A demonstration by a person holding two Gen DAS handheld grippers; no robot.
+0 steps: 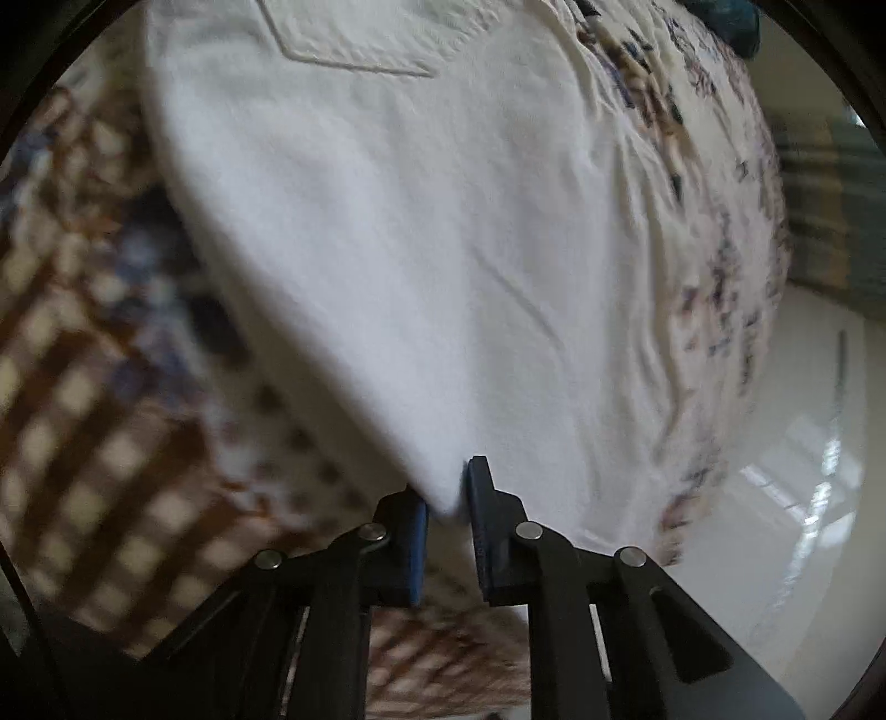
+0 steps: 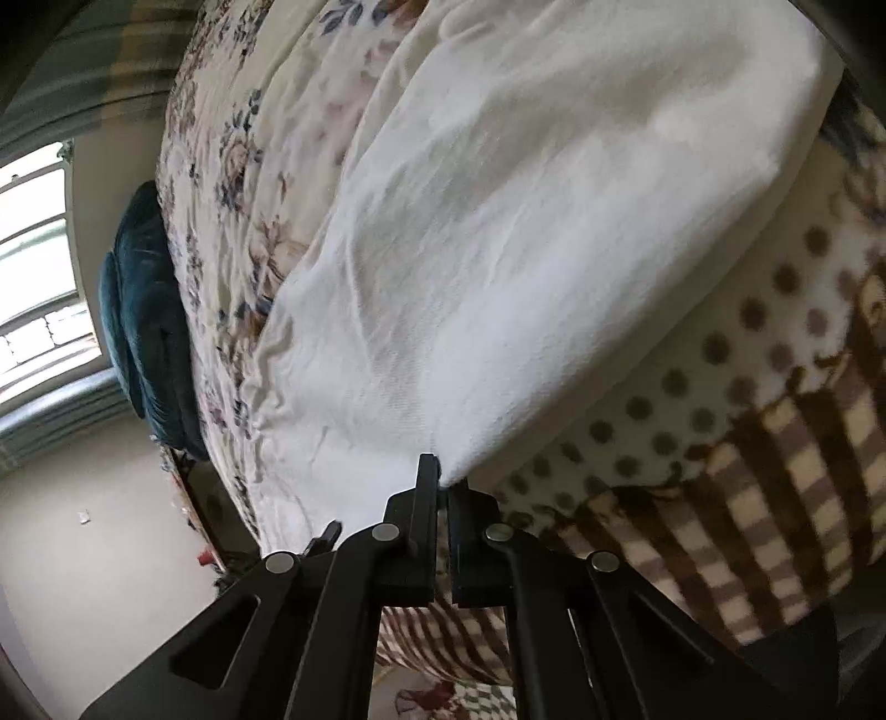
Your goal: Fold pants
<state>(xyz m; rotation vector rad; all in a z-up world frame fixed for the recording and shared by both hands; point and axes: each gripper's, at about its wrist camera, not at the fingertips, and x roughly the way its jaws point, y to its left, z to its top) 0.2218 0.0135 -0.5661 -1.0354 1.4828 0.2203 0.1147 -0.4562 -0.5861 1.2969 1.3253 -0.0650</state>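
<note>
Setting: a bed with a floral bedspread (image 2: 232, 183) and a brown-and-cream checked blanket (image 2: 797, 443), part of it polka-dotted, lying on the right side in the right wrist view.
White pants: the white pants (image 1: 398, 238) are spread across the bed, partly over the floral bedspread and partly over the checked blanket (image 1: 94, 399); a stitched back pocket (image 1: 354, 39) shows at the far end in the left wrist view.
Left gripper: the left gripper (image 1: 448, 507) holds the near corner of the pants, jaws closed onto the cloth with a tip of white fabric pinched between the blue pads.
Right gripper: the right gripper (image 2: 443, 487) grips another near corner of the pants (image 2: 526, 249), jaws pressed together on the fabric's point.
Fabric: the cloth runs from each grip toward the far end of the bed, with light creases.
Background: a dark teal cushion (image 2: 144, 321) sits at the bed's far left edge beside a bright window (image 2: 39, 266); a pale glossy floor (image 1: 803, 487) shows to the right in the left wrist view.
</note>
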